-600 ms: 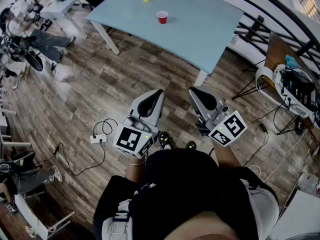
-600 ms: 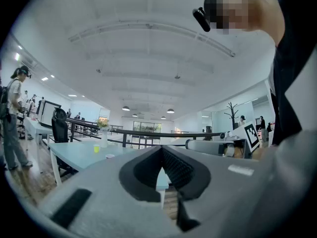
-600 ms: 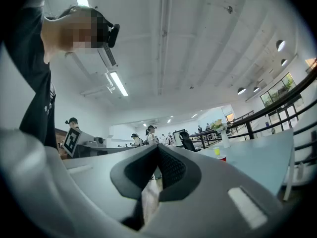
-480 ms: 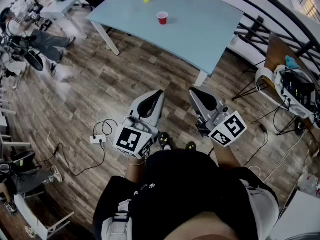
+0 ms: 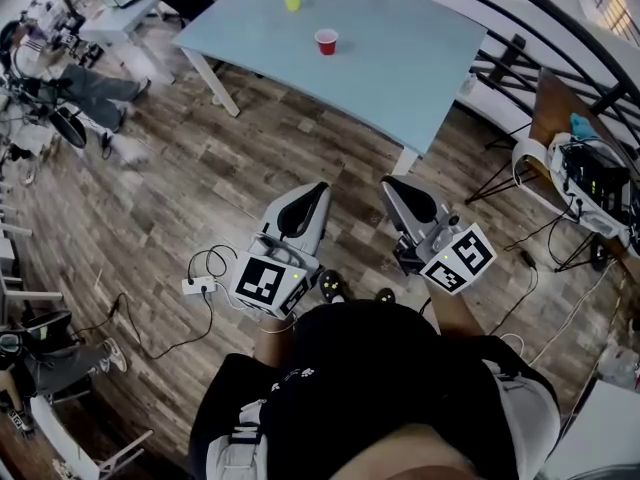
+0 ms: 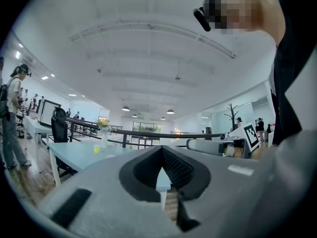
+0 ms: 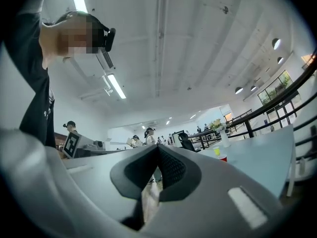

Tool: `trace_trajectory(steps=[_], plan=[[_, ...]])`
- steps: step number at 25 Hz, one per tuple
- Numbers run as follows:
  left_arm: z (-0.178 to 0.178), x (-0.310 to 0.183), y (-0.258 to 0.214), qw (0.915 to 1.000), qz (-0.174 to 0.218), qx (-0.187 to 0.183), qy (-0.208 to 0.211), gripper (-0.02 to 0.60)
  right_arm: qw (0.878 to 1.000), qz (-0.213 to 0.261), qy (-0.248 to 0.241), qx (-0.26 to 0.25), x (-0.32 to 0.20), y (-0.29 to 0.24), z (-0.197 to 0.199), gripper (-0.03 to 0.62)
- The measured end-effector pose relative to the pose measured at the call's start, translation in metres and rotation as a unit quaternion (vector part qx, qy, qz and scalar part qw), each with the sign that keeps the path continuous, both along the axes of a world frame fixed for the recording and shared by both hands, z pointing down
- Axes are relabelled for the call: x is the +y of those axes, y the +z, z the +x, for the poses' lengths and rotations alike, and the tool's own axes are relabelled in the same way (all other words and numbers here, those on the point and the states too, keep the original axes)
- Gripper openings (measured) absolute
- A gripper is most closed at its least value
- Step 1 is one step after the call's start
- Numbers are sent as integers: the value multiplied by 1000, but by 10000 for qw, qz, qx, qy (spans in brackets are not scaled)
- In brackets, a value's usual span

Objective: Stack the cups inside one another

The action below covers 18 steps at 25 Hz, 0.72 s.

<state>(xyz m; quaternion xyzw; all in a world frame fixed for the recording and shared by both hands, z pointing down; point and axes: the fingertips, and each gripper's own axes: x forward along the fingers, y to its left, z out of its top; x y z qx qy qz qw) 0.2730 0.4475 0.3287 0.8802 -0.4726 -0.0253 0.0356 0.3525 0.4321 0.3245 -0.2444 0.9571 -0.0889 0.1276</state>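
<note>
Underfoot, wood-plank floor [image 5: 200, 168]; at the far side, pale blue table [image 5: 400, 58]. Nearer, left gripper [image 5: 312, 193] and right gripper [image 5: 395, 190] side by side above the floor, both clenched on nothing, well short of the table. On the tabletop, red cup [image 5: 326, 41], yellow cup [image 5: 291, 0] farther left, apart, unstacked

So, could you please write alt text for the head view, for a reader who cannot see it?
A person standing on a wood floor holds the left gripper and right gripper shut and empty, short of a blue table bearing a red cup and yellow cup.
</note>
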Motion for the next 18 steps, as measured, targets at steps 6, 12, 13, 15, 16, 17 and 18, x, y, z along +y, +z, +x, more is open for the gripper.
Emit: trace_trajectory(steps=[6, 12, 13, 15, 16, 17, 18], plan=[[-15, -9, 1, 10000, -22, 88, 31, -17, 9999, -68, 119, 40, -9, 2, -10, 5], [-31, -20, 2, 9999, 1, 145, 93, -17, 9997, 23, 188, 155, -17, 3, -26, 5], [-34, -21, 3, 9998, 3, 145, 104, -17, 9997, 21, 199, 152, -19, 3, -29, 5], [-40, -25, 3, 9998, 7, 151, 123, -17, 9996, 30, 229, 167, -22, 3, -35, 5], [-45, -27, 3, 9998, 9, 156, 128, -17, 9995, 36, 246, 175, -23, 2, -39, 5], [-49, -29, 3, 9998, 8, 156, 130, -17, 9995, 38, 265, 178, -25, 2, -42, 5], [-54, -31, 3, 9998, 3, 150, 127, -17, 9994, 36, 283, 176, -27, 2, -46, 5]])
